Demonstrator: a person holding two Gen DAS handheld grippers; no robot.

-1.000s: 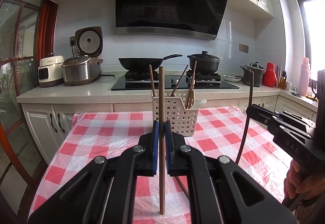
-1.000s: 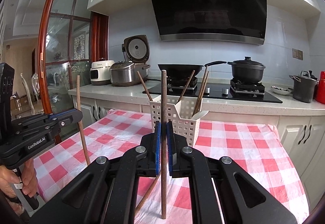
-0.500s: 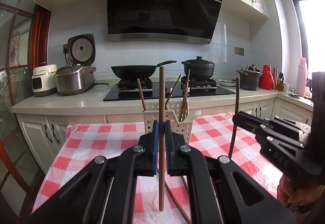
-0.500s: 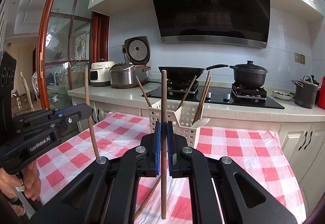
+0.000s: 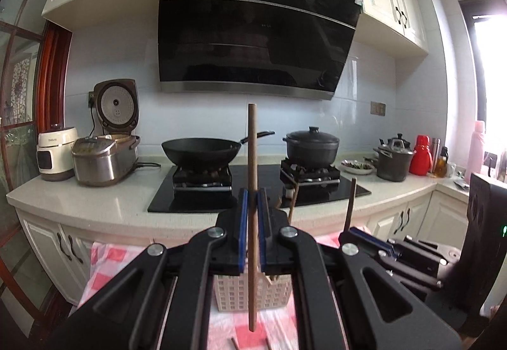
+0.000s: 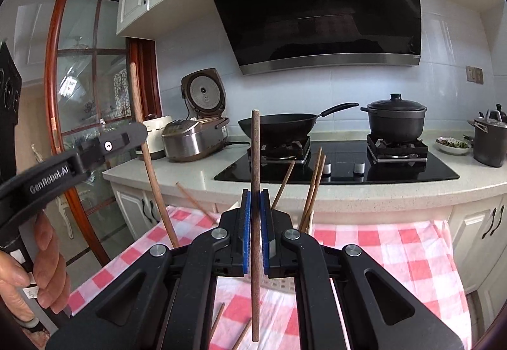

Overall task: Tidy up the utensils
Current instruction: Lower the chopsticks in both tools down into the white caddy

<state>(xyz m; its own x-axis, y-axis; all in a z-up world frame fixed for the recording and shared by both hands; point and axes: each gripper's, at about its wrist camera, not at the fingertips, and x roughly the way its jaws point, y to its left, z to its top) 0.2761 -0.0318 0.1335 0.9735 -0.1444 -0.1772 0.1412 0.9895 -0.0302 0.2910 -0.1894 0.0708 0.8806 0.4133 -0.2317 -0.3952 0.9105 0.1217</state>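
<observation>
My left gripper (image 5: 252, 201) is shut on a brown wooden chopstick (image 5: 252, 159) held upright, just in front of and above the white slotted utensil basket (image 5: 250, 294) on the checked cloth. My right gripper (image 6: 254, 202) is shut on a second upright chopstick (image 6: 255, 159), close over the same basket (image 6: 279, 285), which holds several chopsticks (image 6: 312, 188). The right gripper shows in the left wrist view (image 5: 350, 231) with its chopstick (image 5: 350, 201). The left gripper (image 6: 139, 131) with its chopstick (image 6: 149, 166) shows in the right wrist view.
Loose chopsticks (image 6: 218, 318) lie on the red-and-white checked tablecloth (image 6: 396, 255) below the grippers. Behind is a counter (image 5: 95, 204) with a hob, a wok (image 5: 202, 152), a black pot (image 5: 312, 147), rice cookers (image 5: 101, 159) and a grey pot (image 5: 393, 161).
Both grippers have moved forward and up to the basket with their chopsticks; the basket now sits low and partly hidden behind the fingers. The grippers have come closer together.
</observation>
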